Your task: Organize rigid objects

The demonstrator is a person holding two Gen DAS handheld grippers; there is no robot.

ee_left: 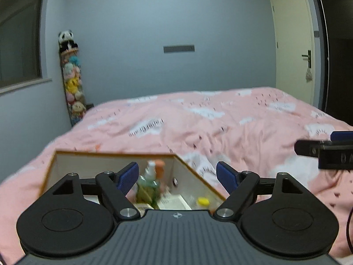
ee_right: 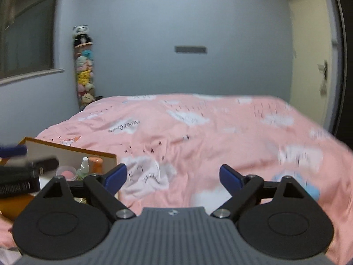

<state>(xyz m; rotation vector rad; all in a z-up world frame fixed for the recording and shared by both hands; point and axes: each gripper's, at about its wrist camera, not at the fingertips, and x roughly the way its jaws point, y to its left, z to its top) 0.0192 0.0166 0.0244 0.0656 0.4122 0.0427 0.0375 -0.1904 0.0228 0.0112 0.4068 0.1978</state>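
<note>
left gripper (ee_left: 177, 176) spread wide, holding nothing, above the box (ee_left: 114, 156) | right gripper (ee_right: 173, 177) spread wide, holding nothing, over the bed (ee_right: 220, 128) | box on bed, holds spray bottle (ee_right: 83, 170), orange bottle (ee_right: 96, 164), pink-lidded jar (ee_right: 66, 173)

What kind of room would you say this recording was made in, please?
Most likely a bedroom: a bed with a pink cloud-print cover fills the view, a tall stack of plush toys stands in the corner, and a door is at the right.
</note>
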